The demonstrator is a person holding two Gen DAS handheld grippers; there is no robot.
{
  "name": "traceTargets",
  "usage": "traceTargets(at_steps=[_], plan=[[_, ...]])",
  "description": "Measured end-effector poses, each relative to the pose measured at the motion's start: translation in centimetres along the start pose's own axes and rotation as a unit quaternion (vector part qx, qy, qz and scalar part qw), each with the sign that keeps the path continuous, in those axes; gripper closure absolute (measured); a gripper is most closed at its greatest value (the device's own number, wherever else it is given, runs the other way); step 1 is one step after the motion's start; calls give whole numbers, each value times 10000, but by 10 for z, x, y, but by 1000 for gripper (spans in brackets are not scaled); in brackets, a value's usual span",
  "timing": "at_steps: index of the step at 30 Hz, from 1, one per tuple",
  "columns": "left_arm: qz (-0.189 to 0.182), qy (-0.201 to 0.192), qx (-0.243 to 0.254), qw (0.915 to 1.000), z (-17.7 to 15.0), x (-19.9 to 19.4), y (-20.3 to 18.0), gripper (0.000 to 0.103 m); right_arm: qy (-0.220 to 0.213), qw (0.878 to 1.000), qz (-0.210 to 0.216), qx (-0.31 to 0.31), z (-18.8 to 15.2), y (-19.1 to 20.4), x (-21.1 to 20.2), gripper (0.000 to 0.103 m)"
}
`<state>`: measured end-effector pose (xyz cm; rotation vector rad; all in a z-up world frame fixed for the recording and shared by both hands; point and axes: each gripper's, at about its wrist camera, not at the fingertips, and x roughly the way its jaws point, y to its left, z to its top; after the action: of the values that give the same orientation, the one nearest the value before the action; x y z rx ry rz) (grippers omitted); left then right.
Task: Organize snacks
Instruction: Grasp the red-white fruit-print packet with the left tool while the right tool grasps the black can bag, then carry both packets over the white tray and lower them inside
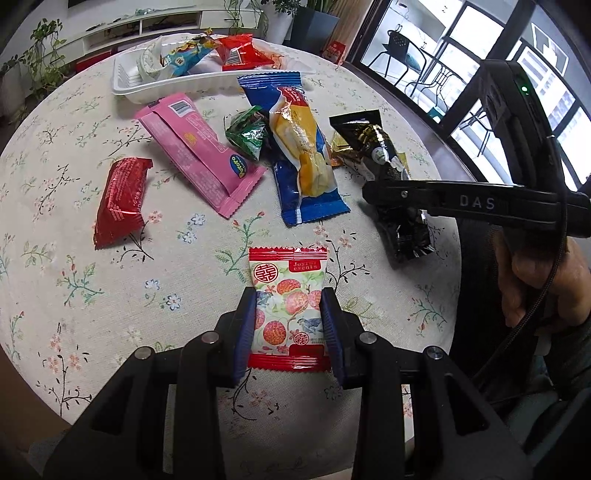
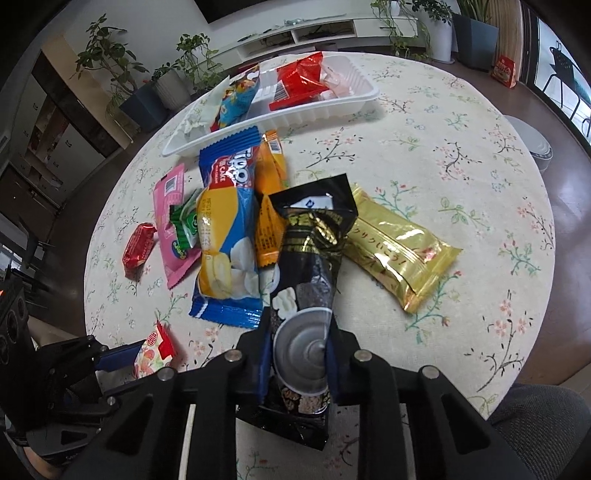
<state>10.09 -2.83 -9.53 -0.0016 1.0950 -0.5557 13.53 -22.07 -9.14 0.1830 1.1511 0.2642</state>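
Observation:
My left gripper (image 1: 289,301) is shut on a small red-and-white lychee snack packet (image 1: 288,295), at the near side of the round table; the packet also shows in the right wrist view (image 2: 155,350). My right gripper (image 2: 297,332) is shut on a long black snack packet (image 2: 308,266), seen from the side in the left wrist view (image 1: 384,155). A white tray (image 1: 207,83) at the far side holds several packets. Loose on the cloth lie a blue-and-yellow cake packet (image 1: 303,147), a pink packet (image 1: 199,151), a green packet (image 1: 247,133), a red packet (image 1: 120,201), a gold packet (image 2: 399,247) and an orange packet (image 2: 269,206).
The table has a floral cloth (image 1: 74,280). Potted plants (image 2: 170,74) and a low white shelf (image 2: 317,33) stand behind it. Windows and a chair (image 1: 406,48) are to the right. The holder's hand (image 1: 543,280) is at the table's right edge.

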Motion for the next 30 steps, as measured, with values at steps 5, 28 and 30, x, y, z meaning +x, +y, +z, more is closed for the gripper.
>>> traceTargets(at_steps=[5, 28, 30], plan=[[-8, -24, -45, 10000, 0, -1, 0, 71, -118, 9999, 57, -45, -3, -1, -10, 78], [-648, -1080, -1346, 9829, 37, -67, 90, 71, -531, 9929, 714, 790, 21, -66, -54, 78], [-652, -1218, -1464, 9795, 49, -76, 106, 71, -624, 9924, 654, 838, 31, -76, -59, 78]])
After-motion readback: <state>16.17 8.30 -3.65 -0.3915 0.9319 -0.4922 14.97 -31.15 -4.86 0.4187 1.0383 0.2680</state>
